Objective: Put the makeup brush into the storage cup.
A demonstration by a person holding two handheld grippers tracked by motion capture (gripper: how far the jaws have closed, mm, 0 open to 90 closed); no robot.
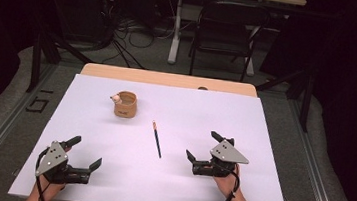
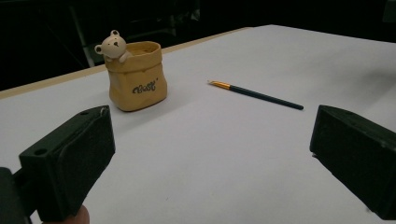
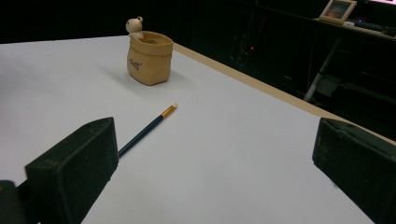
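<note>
— Where's the slim dark pencil with the gold ferrule [image 1: 157,139]?

— Flat on the white worktop [image 1: 263,139], ahead and left of my right hand-held gripper [image 1: 206,147], untouched.

— Both jaws?

— Spread wide, holding nothing; same for my left hand-held gripper [image 1: 85,153]. Beyond the pencil stands the tan sack-shaped pot with a bear figure [image 1: 125,104].

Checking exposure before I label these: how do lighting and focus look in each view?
High view: white table evenly lit, room behind dark. Left gripper view: pot and pencil sharp with soft shadows, jaws slightly soft. Right gripper view: the same, no glare.
</note>
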